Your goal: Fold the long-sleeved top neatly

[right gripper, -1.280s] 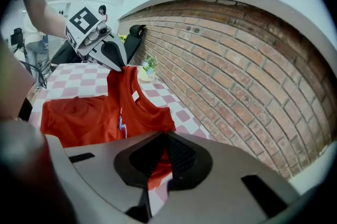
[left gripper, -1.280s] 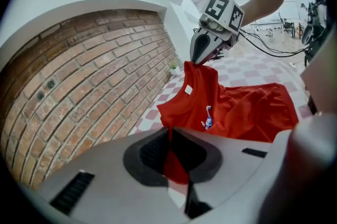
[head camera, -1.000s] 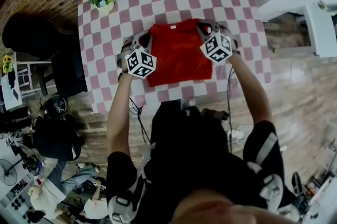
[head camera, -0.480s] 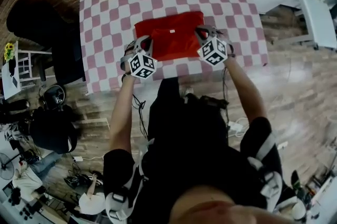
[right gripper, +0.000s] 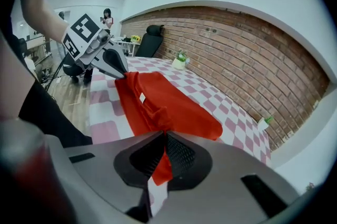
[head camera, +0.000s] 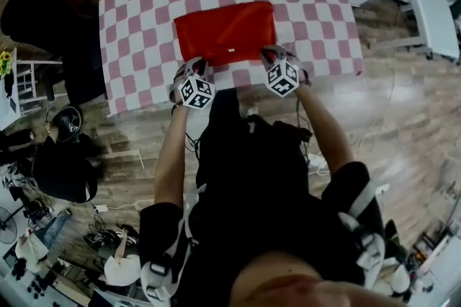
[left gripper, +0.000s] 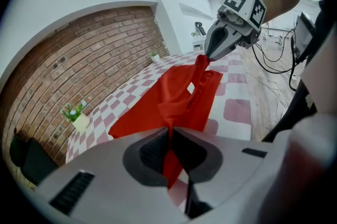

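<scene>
On the checked counter, the red top lay folded, its near edge pinched at both corners between the fingers of the left gripper and right gripper

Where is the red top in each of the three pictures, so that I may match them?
Head view: red top, upper centre, near edge pinched by left gripper and right gripper.
Left gripper view: centre, running from this gripper's fingers to the right gripper.
Right gripper view: centre, running from its fingers to the left gripper.
Shared landmark: the white neck label.
</scene>
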The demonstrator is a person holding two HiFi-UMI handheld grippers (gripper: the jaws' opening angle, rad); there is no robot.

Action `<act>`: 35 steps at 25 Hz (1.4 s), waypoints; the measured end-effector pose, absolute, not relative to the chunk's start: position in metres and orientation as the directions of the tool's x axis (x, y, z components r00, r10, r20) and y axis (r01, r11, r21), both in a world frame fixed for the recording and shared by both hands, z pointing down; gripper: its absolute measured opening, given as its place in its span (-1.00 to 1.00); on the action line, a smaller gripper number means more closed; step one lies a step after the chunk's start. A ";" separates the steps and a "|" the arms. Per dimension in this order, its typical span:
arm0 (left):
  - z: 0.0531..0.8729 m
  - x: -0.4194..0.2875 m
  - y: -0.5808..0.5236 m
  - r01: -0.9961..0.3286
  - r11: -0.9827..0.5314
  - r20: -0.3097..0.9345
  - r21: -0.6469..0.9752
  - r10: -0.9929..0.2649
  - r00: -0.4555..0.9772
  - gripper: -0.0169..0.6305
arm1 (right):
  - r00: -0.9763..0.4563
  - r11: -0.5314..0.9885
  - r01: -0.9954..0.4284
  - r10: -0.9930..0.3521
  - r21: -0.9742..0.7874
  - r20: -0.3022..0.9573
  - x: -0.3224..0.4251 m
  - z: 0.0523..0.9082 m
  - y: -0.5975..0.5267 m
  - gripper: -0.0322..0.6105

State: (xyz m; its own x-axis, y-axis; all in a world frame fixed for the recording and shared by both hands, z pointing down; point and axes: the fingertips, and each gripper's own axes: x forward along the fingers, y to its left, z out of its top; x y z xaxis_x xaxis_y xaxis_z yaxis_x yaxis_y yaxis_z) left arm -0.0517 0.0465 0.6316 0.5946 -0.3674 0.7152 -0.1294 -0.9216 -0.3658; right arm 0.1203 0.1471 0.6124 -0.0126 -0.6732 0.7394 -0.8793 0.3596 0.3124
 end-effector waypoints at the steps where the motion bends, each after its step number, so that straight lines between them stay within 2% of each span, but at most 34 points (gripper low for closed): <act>1: 0.640 -0.053 0.049 -0.130 -0.924 0.726 -0.359 -0.364 0.583 -0.87 | -0.014 0.361 -0.882 -0.664 0.304 0.748 0.119 0.621 0.151 -0.85; 14: 0.674 -0.059 0.066 -0.225 -0.946 0.770 -0.234 -0.322 0.551 -0.86 | -0.038 0.360 -0.904 -0.607 0.232 0.794 0.113 0.656 0.167 -0.85; 18: 0.675 -0.061 0.080 -0.227 -0.957 0.788 -0.178 -0.277 0.549 -0.54 | -0.051 0.324 -0.925 -0.624 0.199 0.780 0.112 0.655 0.168 -0.84; 21: 0.670 -0.063 0.088 -0.239 -0.956 0.788 -0.170 -0.278 0.549 -0.48 | -0.060 0.296 -0.939 -0.644 0.176 0.763 0.111 0.644 0.170 -0.84; 29: 0.614 -0.069 0.093 -0.369 -0.920 0.699 -0.133 -0.351 0.623 -0.49 | -0.056 0.173 -0.978 -0.745 0.112 0.664 0.113 0.598 0.179 -0.84; 35: 0.514 -0.070 0.097 -0.451 -0.889 0.545 -0.083 -0.419 0.726 -0.72 | -0.058 0.119 -0.990 -0.847 0.082 0.529 0.099 0.514 0.173 -0.84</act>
State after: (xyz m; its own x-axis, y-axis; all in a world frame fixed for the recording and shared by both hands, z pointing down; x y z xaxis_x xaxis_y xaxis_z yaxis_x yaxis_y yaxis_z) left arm -0.0702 0.0965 0.5138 0.7259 -0.4191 0.5454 -0.4510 -0.8887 -0.0826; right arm 0.0988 0.1733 0.5143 -0.0578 -0.8467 0.5289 -0.9896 0.1186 0.0817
